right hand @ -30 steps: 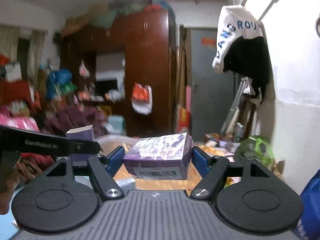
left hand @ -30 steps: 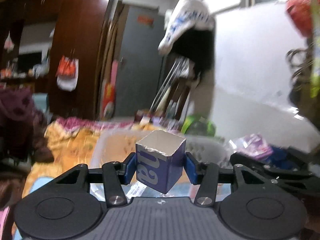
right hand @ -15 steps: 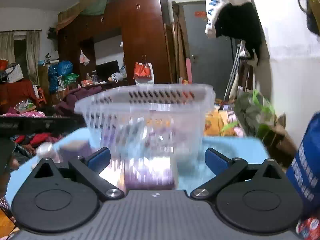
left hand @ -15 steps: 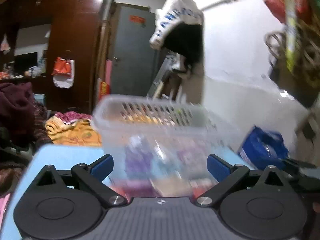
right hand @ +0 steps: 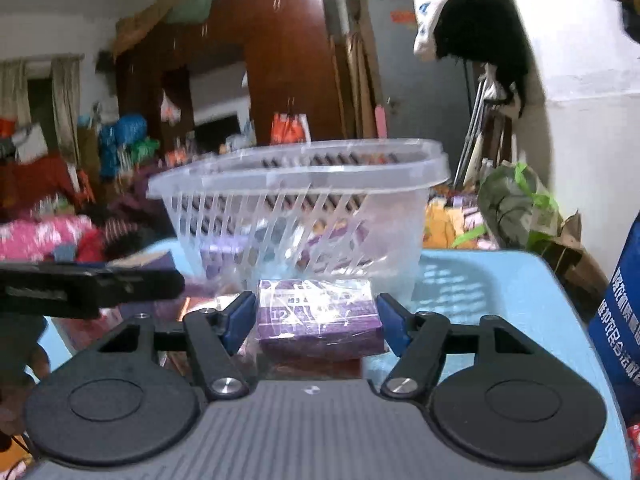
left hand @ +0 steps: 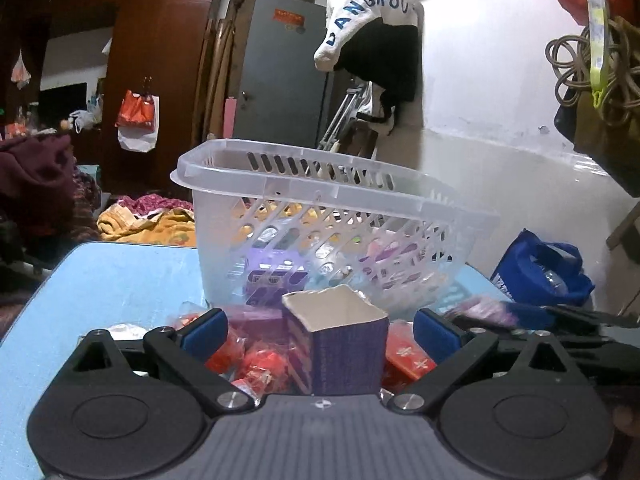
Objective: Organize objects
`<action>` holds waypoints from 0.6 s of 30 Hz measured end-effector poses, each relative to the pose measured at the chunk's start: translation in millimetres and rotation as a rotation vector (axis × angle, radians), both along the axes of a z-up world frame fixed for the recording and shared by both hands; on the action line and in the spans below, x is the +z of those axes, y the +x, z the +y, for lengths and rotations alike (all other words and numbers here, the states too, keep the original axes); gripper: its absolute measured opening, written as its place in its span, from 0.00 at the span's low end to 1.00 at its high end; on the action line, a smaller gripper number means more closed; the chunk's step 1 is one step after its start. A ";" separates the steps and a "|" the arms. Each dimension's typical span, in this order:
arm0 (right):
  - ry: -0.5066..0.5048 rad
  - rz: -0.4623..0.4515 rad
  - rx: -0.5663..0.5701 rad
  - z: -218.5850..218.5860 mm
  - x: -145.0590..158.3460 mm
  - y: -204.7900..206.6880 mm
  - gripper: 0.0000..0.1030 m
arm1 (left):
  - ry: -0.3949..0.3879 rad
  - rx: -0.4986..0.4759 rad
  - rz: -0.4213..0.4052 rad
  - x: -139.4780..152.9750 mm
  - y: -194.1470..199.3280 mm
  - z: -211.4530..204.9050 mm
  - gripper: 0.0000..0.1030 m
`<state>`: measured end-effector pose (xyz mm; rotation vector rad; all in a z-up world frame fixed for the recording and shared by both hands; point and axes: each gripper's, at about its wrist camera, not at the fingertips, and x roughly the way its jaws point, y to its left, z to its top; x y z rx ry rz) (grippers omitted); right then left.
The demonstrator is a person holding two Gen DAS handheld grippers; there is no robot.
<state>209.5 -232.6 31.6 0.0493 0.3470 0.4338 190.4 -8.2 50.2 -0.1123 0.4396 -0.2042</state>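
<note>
A clear plastic basket (left hand: 304,188) stands on the blue table (left hand: 120,276) with purple packets inside; it also shows in the right wrist view (right hand: 296,172). My left gripper (left hand: 320,330) is open around an open-topped purple carton (left hand: 340,348) that stands among red packets (left hand: 260,360), with gaps at both pads. My right gripper (right hand: 316,316) has its pads close on either side of a wrapped purple box (right hand: 316,312) in front of the basket; contact is unclear.
A blue bag (left hand: 540,272) lies right of the basket, and shows at the right edge of the right wrist view (right hand: 620,308). The left gripper's arm (right hand: 80,284) crosses the right wrist view at left. A white wall stands to the right.
Both grippers have come down from above the basket to table level in front of it. The left jaws have opened off the carton. The right jaws have widened around the purple box.
</note>
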 end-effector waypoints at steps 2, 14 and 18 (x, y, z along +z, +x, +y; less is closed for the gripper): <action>0.067 -0.014 -0.008 -13.0 0.3 -3.6 0.66 | 0.012 0.015 -0.005 -2.0 -2.1 -2.8 0.94; 0.121 -0.056 -0.024 -22.7 -9.6 -13.2 0.67 | 0.023 0.021 -0.113 0.4 -25.9 -4.4 0.48; 0.182 -0.058 -0.048 -33.7 -10.7 -13.6 0.66 | -0.043 0.015 -0.180 1.7 -48.7 14.0 0.48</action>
